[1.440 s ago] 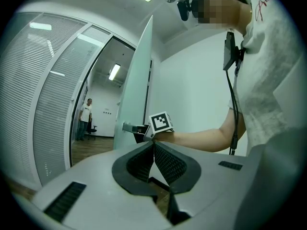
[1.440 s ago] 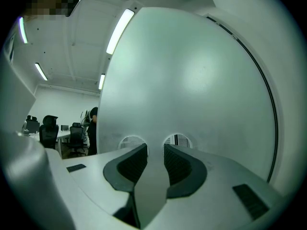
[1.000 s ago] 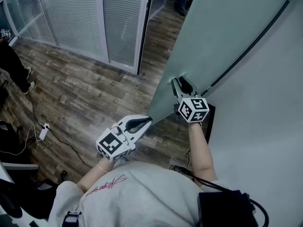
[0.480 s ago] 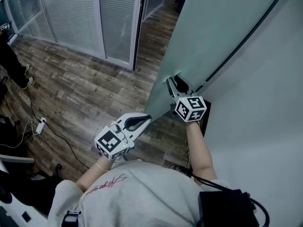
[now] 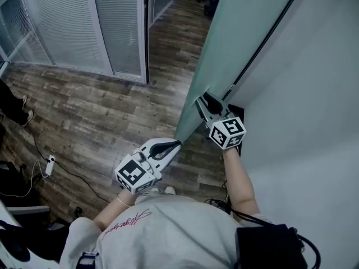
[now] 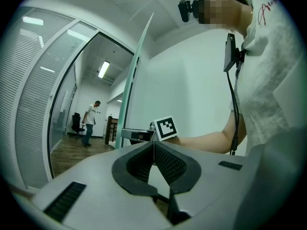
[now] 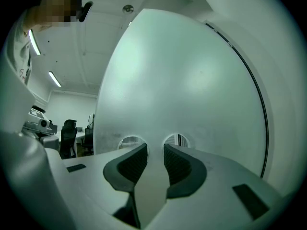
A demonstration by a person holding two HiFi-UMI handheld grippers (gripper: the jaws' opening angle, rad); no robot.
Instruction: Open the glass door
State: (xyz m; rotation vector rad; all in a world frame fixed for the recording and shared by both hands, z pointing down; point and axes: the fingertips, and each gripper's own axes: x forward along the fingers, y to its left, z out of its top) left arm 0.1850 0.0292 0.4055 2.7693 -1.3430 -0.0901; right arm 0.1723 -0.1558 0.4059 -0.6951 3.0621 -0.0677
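The frosted glass door (image 5: 247,32) stands ajar, its edge towards me, beside the white wall. My right gripper (image 5: 205,102) is at the door's edge at handle height. In the right gripper view its jaws (image 7: 155,147) are closed on a pale upright handle strip (image 7: 152,186), with the door (image 7: 182,80) filling the view. My left gripper (image 5: 177,143) hangs lower, by the door's near corner, touching nothing. In the left gripper view its pads (image 6: 153,145) meet with nothing between them, and the right gripper's marker cube (image 6: 166,128) shows ahead.
A white wall (image 5: 314,94) with a black cable (image 5: 263,38) lies to the right. Glass partitions with blinds (image 5: 73,21) line the far side of the wood floor. A power strip with cord (image 5: 49,166) lies at left. A person (image 6: 90,121) walks in the corridor.
The door has swung further and now shows more edge-on. Both grippers moved along with it, the right one still on the handle. The view shifted right, and the legs at the left edge slid down it.
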